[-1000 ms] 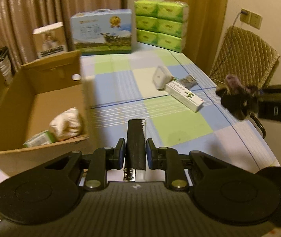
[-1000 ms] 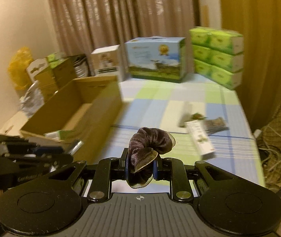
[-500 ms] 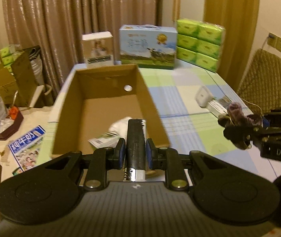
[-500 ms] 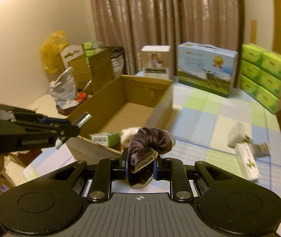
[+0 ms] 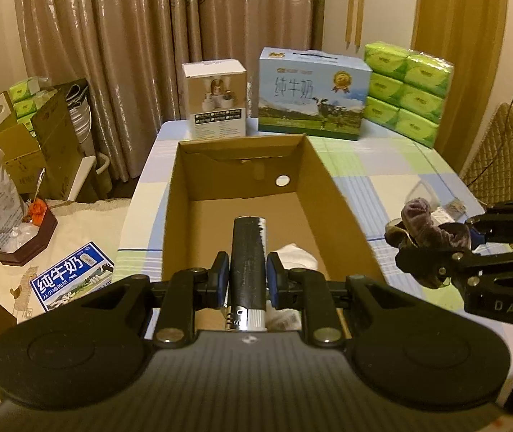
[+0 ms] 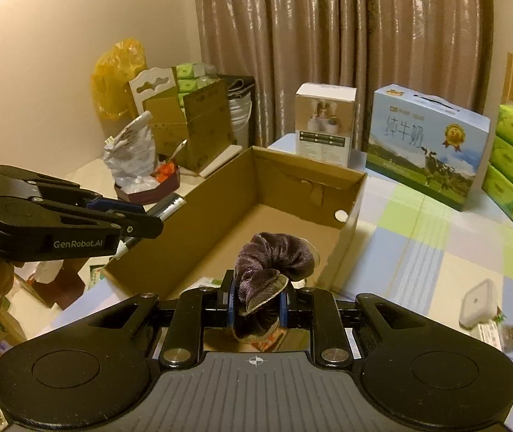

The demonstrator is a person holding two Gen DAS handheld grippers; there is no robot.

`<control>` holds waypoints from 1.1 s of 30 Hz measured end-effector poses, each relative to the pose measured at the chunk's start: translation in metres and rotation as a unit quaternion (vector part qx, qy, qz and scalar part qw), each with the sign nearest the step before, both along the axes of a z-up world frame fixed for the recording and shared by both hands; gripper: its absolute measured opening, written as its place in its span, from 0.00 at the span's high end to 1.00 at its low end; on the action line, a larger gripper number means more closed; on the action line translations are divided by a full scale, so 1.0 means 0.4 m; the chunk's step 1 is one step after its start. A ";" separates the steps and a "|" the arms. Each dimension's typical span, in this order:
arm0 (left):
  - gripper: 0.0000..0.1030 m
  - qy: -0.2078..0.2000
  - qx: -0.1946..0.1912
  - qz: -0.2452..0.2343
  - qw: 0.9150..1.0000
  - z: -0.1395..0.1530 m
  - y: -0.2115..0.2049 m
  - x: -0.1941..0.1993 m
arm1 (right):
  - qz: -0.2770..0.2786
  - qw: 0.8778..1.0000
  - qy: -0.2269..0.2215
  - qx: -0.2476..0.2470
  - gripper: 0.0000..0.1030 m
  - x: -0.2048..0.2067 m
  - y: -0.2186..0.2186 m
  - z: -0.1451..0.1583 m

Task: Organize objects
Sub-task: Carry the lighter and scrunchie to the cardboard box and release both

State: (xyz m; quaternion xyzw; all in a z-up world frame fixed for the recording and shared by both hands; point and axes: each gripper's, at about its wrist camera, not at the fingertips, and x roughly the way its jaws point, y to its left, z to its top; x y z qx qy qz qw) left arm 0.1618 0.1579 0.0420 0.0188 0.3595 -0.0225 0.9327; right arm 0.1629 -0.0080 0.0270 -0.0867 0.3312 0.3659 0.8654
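Note:
My left gripper (image 5: 247, 277) is shut on a black tube with a silver end (image 5: 248, 255) and holds it over the near end of an open cardboard box (image 5: 323, 187). My right gripper (image 6: 256, 304) is shut on a purple velvet scrunchie (image 6: 274, 259), just right of the box's near corner; it also shows in the left wrist view (image 5: 425, 230). The left gripper appears at the left of the right wrist view (image 6: 144, 221), with the tube's silver tip (image 6: 171, 205) above the box's left wall. A white cloth bundle (image 5: 297, 255) lies inside the box.
A white carton (image 5: 215, 97), a blue milk carton case (image 5: 312, 93) and green tissue packs (image 5: 405, 91) stand behind the box. A small white case (image 6: 479, 302) and packets lie on the checked tablecloth at the right. A cluttered side table (image 5: 15, 237) is left.
Both grippers have swung left, from over the tablecloth to the cardboard box. The tube and the scrunchie stay gripped.

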 end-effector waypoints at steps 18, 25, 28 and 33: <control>0.76 0.026 -0.007 0.009 1.000 -0.093 0.065 0.102 | -0.004 0.999 0.036 -0.007 0.82 0.087 0.050 -0.079; 0.75 0.014 -0.017 0.020 1.000 -0.076 0.087 0.077 | 0.009 0.999 0.031 0.009 0.65 0.100 0.076 -0.076; 0.72 0.013 -0.016 0.025 0.999 -0.073 0.096 0.067 | 0.004 0.999 0.032 0.027 0.35 0.108 0.071 -0.078; 0.71 0.014 -0.014 0.034 0.999 -0.075 0.104 0.044 | -0.009 0.999 0.035 0.033 0.35 0.101 0.036 -0.076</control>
